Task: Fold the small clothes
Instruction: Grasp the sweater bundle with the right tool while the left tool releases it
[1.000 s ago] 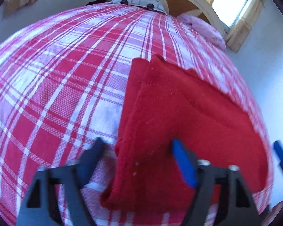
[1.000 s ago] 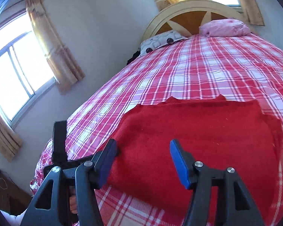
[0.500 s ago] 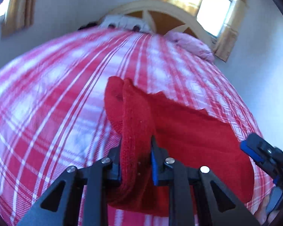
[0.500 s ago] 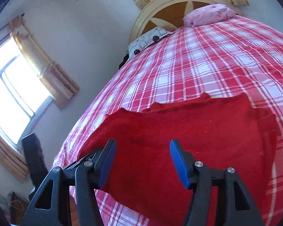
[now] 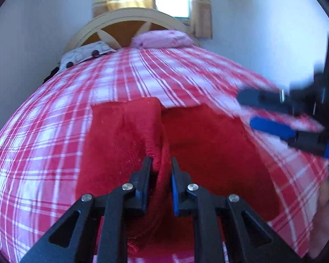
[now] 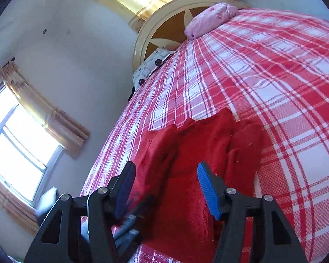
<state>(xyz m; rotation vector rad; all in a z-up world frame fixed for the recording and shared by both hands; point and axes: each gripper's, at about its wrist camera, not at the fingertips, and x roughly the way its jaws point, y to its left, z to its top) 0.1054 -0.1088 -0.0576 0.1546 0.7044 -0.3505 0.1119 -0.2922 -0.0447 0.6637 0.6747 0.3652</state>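
A red knit garment [image 5: 208,149] lies on the red-and-white plaid bedspread [image 5: 54,149]. My left gripper [image 5: 161,164] is shut on a raised fold of the red garment at its near edge and holds it lifted off the bed. My right gripper [image 6: 166,175] is open and empty just above the garment [image 6: 199,153]. It also shows blurred at the right of the left wrist view [image 5: 272,111], over the garment's far right corner.
A pink pillow [image 5: 162,38] and a patterned pillow [image 5: 85,53] lie at the round wooden headboard [image 5: 125,17]. Curtained windows stand behind the headboard and on the left wall [image 6: 17,144]. The bed's near edge is right below both grippers.
My left gripper closed on the garment's near edge, lifted it into a ridge and swung round. My right gripper stayed open and moved over the garment.
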